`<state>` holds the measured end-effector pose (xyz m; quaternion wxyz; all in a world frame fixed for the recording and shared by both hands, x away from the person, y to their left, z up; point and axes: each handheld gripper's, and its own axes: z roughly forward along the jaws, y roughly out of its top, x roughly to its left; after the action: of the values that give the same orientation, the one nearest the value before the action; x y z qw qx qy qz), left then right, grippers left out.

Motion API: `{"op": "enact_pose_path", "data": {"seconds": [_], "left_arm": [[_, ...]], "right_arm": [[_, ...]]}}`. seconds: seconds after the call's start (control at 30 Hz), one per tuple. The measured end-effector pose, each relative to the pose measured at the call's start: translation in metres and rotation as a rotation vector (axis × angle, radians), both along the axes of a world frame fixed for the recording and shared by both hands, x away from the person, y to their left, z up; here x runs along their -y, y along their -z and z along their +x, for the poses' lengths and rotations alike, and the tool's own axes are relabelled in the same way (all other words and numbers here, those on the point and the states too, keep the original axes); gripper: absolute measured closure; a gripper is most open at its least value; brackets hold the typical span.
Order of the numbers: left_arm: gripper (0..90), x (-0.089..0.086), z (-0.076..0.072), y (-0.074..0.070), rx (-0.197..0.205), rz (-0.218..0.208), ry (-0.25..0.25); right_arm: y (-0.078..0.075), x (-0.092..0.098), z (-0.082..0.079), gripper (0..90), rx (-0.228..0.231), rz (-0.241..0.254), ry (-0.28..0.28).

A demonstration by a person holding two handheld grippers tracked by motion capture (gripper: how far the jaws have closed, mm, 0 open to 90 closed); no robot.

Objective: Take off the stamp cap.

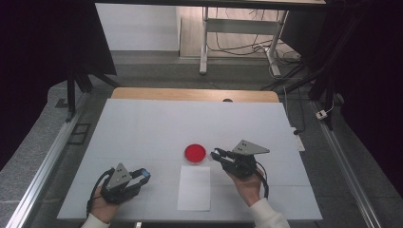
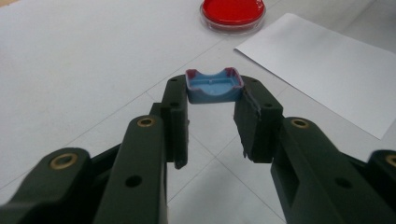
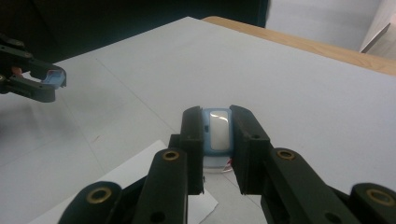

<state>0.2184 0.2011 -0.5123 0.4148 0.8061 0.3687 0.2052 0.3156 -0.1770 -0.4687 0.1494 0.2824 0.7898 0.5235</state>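
The left gripper [image 2: 214, 100] has its fingers [image 2: 175, 112] clamped on a small blue plastic cap [image 2: 214, 87], a shallow tray-like piece with a curved scoop in its near and far edges and reddish-purple smears at its corners; it sits right at the fingertips, hollow side up, pinched by its two short ends. The right gripper [image 3: 218, 135] has its matte black fingers [image 3: 193, 135] clamped on a light blue rounded case [image 3: 218, 133] with a glossy pale window down its middle, held upright between the pads near their tips. Beyond the left fingers, on the white smooth surface [image 1: 142, 128], lies a round clear dish [image 2: 233, 13] filled with red, and beside it a flat white sheet of paper [image 2: 322, 65].
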Motion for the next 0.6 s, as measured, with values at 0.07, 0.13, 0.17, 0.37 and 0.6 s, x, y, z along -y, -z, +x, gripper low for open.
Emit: {"op": "enact_pose_path", "data": {"seconds": [0.07, 0.13, 0.17, 0.37, 0.6], "left_arm": [[65.9, 0.0, 0.001, 0.001, -0.002, 0.001, 0.0], [65.9, 0.001, 0.001, 0.001, -0.004, 0.004, 0.002], [65.8, 0.001, 0.001, 0.001, -0.003, 0.003, 0.003], [65.9, 0.001, 0.002, 0.002, -0.009, 0.004, 0.005], [65.9, 0.0, 0.002, 0.002, -0.013, 0.006, 0.003]], "right_arm": [[-0.001, 0.0, 0.0, 74.9, 0.003, -0.004, -0.003], [-0.002, -0.001, 0.0, 75.0, 0.004, -0.003, -0.005], [-0.002, -0.002, 0.001, 74.9, 0.004, -0.002, -0.006], [-0.003, -0.002, 0.003, 74.9, 0.003, -0.007, -0.01], [-0.006, -0.004, 0.011, 75.0, -0.006, -0.013, -0.008]]}}
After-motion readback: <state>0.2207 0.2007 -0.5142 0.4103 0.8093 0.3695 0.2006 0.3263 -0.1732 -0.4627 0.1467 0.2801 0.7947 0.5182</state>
